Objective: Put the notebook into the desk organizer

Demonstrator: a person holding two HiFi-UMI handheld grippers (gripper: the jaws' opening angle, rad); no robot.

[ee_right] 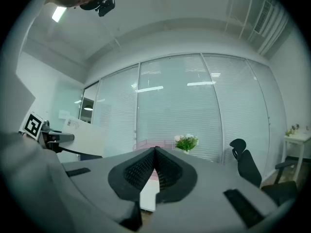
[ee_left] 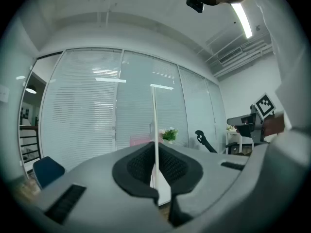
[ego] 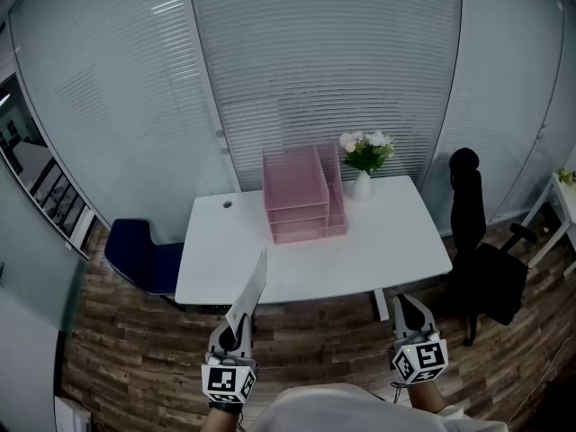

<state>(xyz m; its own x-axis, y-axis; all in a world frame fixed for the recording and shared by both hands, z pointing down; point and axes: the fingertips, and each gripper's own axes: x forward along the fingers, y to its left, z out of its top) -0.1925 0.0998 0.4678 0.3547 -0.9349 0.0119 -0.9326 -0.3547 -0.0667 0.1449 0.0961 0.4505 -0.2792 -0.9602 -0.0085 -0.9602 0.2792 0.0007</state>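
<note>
The left gripper [ego: 236,336] clamps the notebook [ego: 249,296] upright on its edge; the right gripper [ego: 409,316] is closed, empty, near the white desk [ego: 396,241] holding the pink desk organizer [ego: 301,196].

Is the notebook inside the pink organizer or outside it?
Outside: the left gripper holds the notebook in the air, short of the desk where the organizer stands.

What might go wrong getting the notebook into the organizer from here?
1. The left gripper pinches the notebook only at its lower edge. Thin and standing tall, it may pivot or slip on the way.
2. The vase stands right beside the organizer, so a wide swing might tip it.
3. The notebook may catch a tray's front edge and shove the organizer along the desk.
</note>
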